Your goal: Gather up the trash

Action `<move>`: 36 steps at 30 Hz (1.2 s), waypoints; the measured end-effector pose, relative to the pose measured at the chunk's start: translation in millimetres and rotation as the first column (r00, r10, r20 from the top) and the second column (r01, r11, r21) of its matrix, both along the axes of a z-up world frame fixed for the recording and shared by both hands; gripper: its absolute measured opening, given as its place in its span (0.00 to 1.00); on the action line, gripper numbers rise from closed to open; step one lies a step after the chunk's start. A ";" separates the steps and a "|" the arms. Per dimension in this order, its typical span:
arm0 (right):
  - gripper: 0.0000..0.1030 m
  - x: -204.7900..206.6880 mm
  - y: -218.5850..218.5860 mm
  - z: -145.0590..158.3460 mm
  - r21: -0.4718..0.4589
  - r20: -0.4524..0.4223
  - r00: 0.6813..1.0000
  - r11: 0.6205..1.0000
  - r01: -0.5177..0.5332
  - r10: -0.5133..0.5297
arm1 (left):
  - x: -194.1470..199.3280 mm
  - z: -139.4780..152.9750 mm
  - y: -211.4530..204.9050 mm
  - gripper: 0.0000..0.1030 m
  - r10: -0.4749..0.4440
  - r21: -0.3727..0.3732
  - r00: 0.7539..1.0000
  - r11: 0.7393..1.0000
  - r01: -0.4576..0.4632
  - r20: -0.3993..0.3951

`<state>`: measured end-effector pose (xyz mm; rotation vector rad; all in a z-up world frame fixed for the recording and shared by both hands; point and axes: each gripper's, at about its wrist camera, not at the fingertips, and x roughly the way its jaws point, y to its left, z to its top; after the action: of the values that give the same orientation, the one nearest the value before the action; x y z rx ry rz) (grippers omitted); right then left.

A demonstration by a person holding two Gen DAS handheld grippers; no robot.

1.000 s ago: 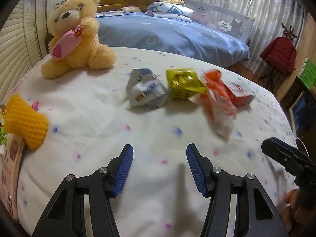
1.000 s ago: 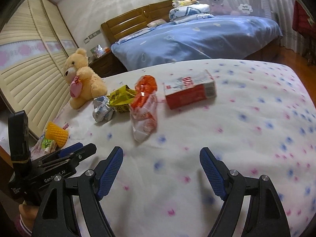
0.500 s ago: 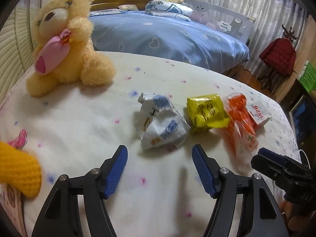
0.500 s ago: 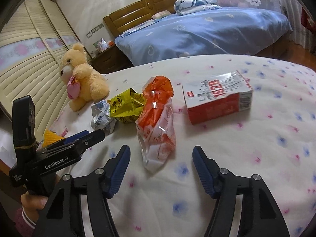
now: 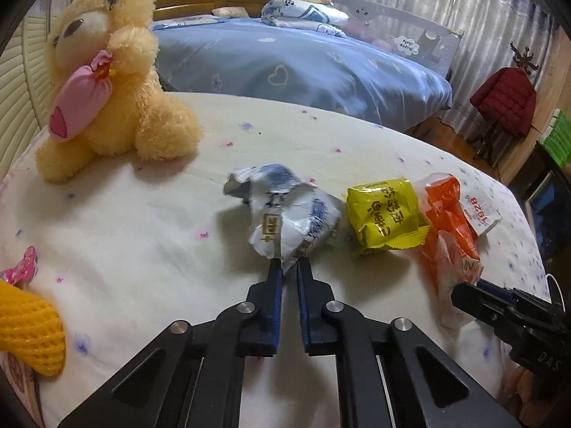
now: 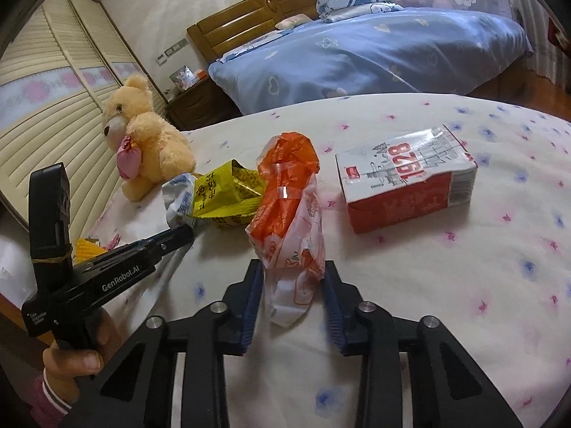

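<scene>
The bed [image 6: 464, 321], spread with a pale flowered sheet, carries everything; a yellow teddy bear [image 5: 107, 82] sits at its far left corner, and a second bed with a blue quilt [image 6: 374, 53] stands beyond. The trash lies in a row across the sheet: a red-and-white carton [image 6: 407, 185] furthest right, then an orange-and-clear plastic bag [image 6: 292, 221], a yellow wrapper [image 5: 383, 217] touching it, and a crumpled white-and-blue wrapper [image 5: 289, 214] nearest the bear.

The left gripper [image 5: 289, 267] has its jaws closing to a narrow slit, pinching only the near corner of the white-and-blue wrapper; the right gripper [image 6: 293, 278] is closing too, its blue pads flanking the lower end of the orange bag, though whether they press on it yet is hard to say.

The risks look plain: so thin a corner hold may let the crinkled foil slip or tear on lifting; the slack bag may squeeze out sideways or sag free; and the yellow wrapper, resting against the bag, could be dragged along.
</scene>
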<state>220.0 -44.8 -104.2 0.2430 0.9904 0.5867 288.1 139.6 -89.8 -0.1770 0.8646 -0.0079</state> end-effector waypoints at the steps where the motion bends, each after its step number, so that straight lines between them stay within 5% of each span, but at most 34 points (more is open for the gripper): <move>1: 0.30 -1.0 -0.9 0.3 0.000 0.002 1.000 1.000 0.001 -0.001 | -3.1 1.5 -0.4 0.06 -0.002 0.005 1.000 1.000 0.002 0.009; 20: 0.28 -56.1 -54.4 23.0 0.013 0.057 0.998 0.999 0.030 -0.031 | -94.4 28.9 -43.8 0.01 -0.102 -0.033 0.991 0.994 0.105 0.089; 36: 0.28 -86.3 -119.5 23.4 0.021 0.053 0.990 0.992 0.127 -0.128 | -130.8 31.1 -88.7 0.01 -0.216 -0.043 0.973 0.975 0.220 0.082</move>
<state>133.7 -164.3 -80.8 0.3020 0.9106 0.4831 157.2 50.9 -58.7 -0.1289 0.8042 -0.2417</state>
